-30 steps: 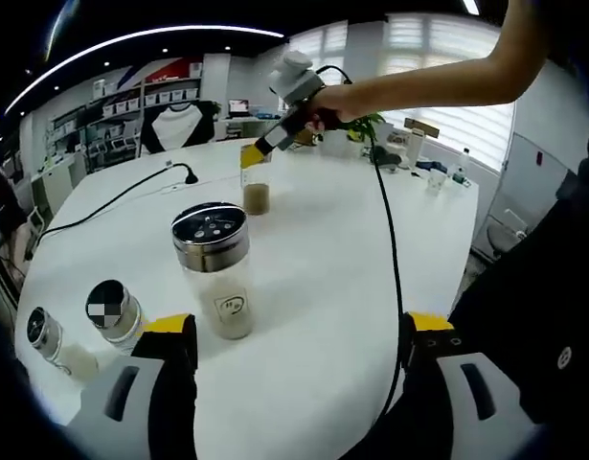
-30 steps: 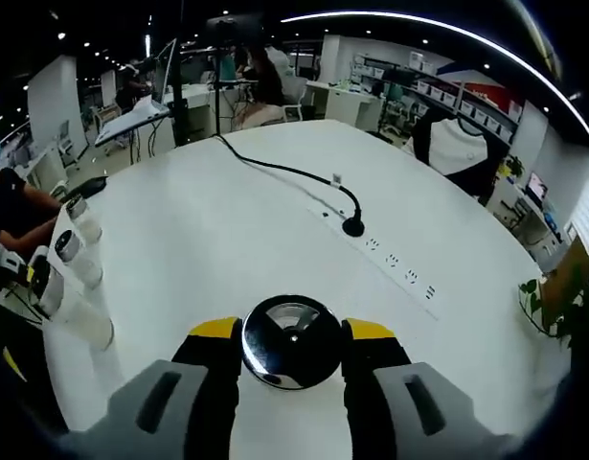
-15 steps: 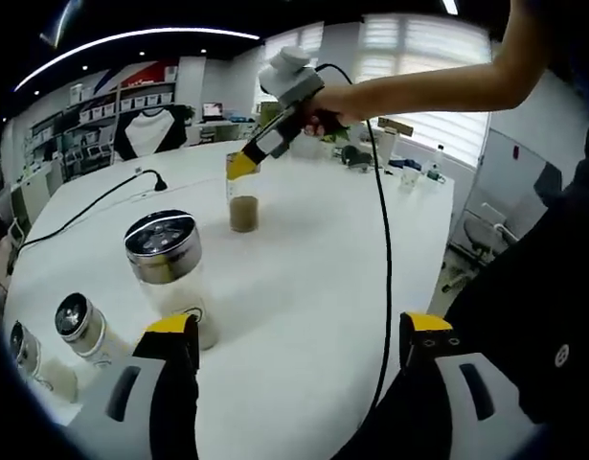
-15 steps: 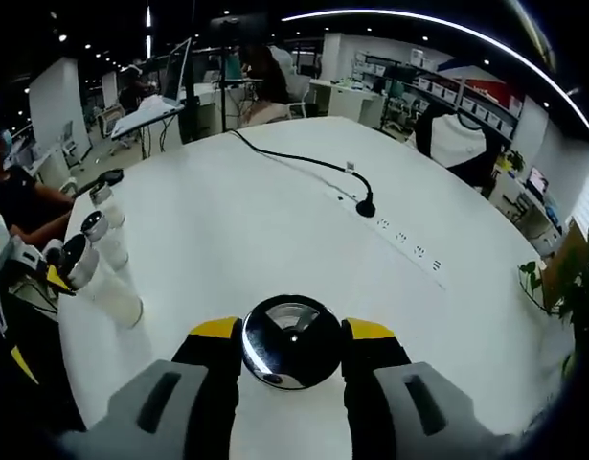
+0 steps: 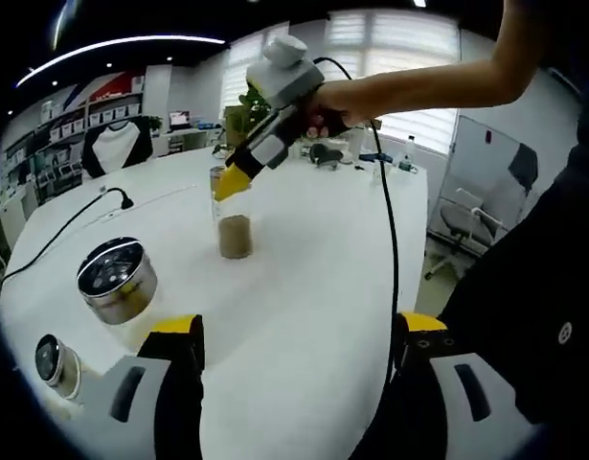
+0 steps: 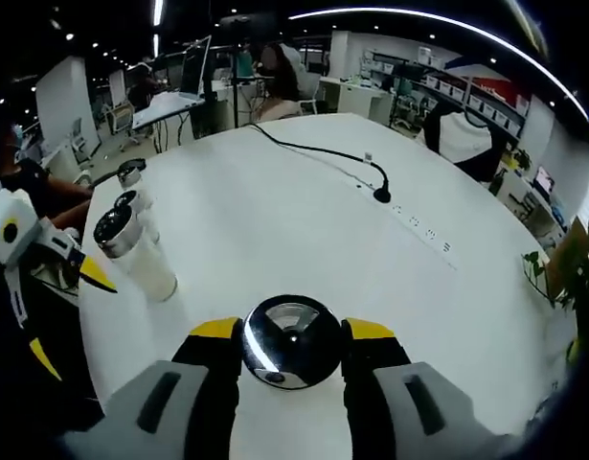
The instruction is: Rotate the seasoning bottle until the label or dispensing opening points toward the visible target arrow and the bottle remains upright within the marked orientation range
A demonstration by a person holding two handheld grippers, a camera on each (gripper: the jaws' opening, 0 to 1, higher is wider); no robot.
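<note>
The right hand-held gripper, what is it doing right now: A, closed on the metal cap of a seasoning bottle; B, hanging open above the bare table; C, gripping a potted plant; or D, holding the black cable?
A: in the right gripper view the right hand-held gripper has its yellow-tipped jaws pressed against both sides of the shiny round cap of the seasoning bottle, and the left gripper view shows it on top of that bottle, which stands upright on the white table.

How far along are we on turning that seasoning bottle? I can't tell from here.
Done: the right tongs are shut on the seasoning bottle, which stands upright on the white table. In hand: the grip at its metal cap. Left: confirming alignment; no target arrow or marked range is visible. The left tongs are open and idle beside two other shakers.
</note>
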